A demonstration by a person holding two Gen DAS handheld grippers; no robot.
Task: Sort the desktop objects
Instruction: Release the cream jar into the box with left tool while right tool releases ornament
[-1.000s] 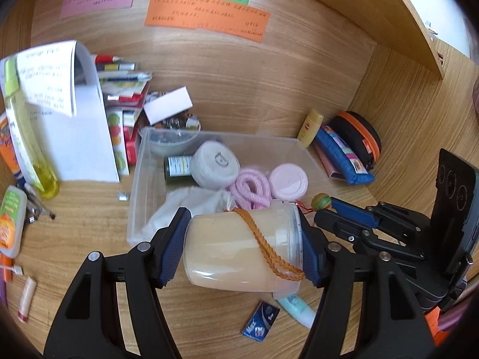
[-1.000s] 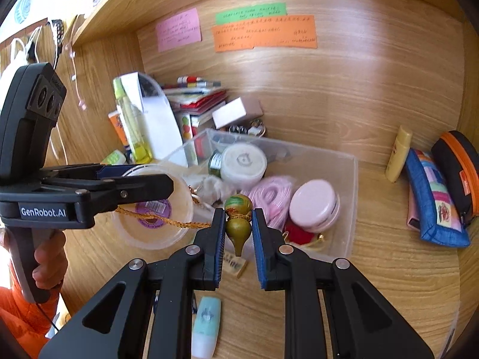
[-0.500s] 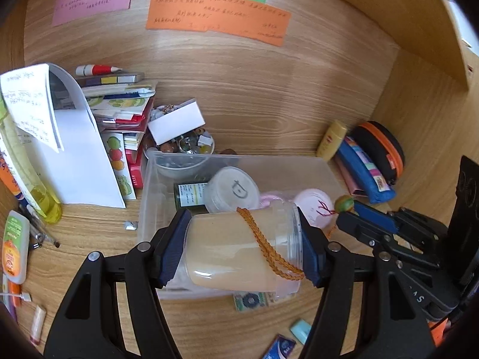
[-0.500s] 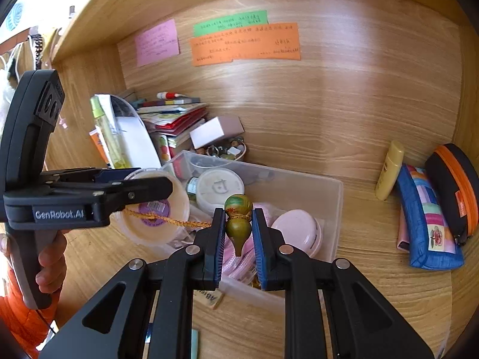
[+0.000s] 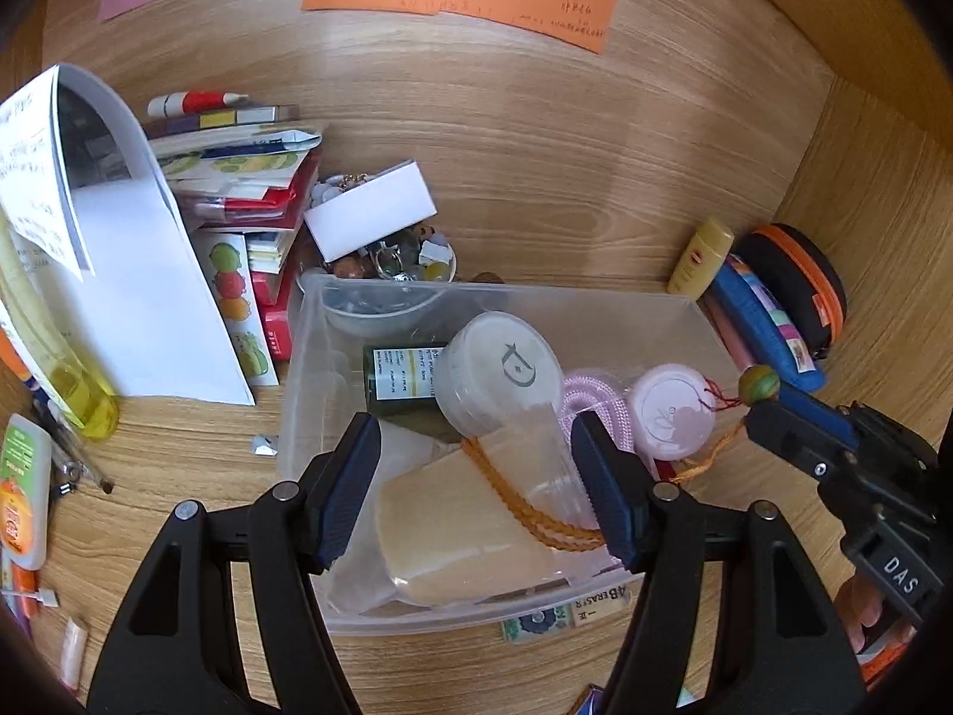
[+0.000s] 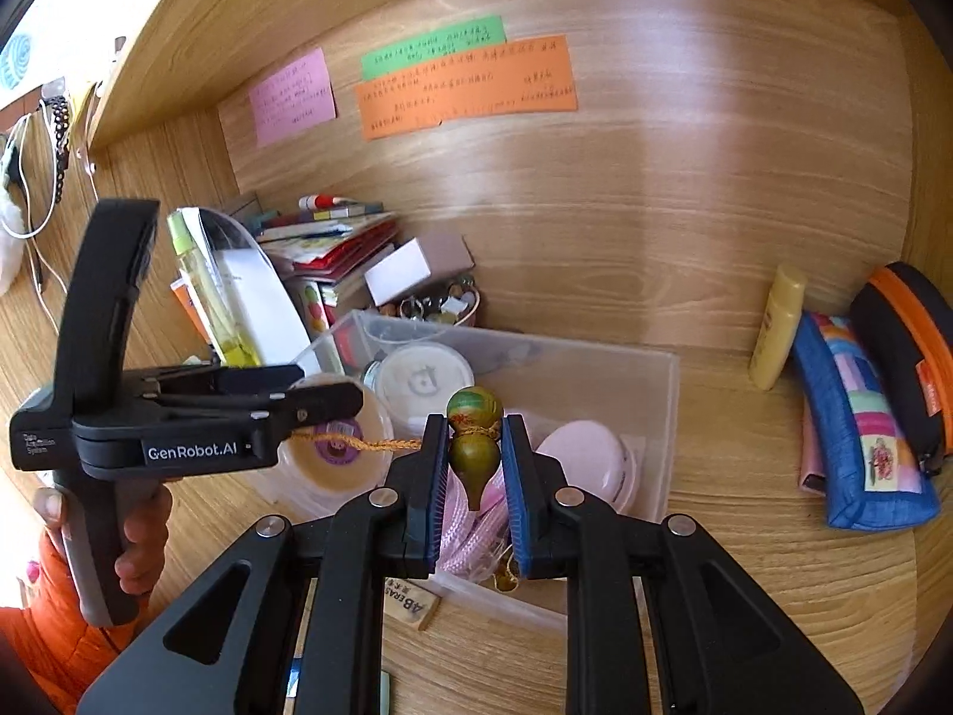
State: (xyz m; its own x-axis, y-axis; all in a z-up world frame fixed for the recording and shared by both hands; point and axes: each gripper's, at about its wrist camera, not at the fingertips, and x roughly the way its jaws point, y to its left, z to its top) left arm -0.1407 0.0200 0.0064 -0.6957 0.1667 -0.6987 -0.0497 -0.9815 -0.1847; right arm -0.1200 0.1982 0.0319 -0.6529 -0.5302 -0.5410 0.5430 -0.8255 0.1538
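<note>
Right wrist: tool (image 6: 475, 465) angled downward

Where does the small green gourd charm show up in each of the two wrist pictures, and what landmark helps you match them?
Left wrist view: gourd charm at right, at the tip of the right gripper, past the pink round case.
Right wrist view: gourd charm at centre, pinched in the right gripper.
Shared landmark: the clear bin.

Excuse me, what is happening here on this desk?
A person is sorting desk clutter with two handheld grippers. The left gripper holds a translucent jar over the clear plastic bin. The right gripper pinches a small gourd charm, tied to the jar by an orange cord.
</note>
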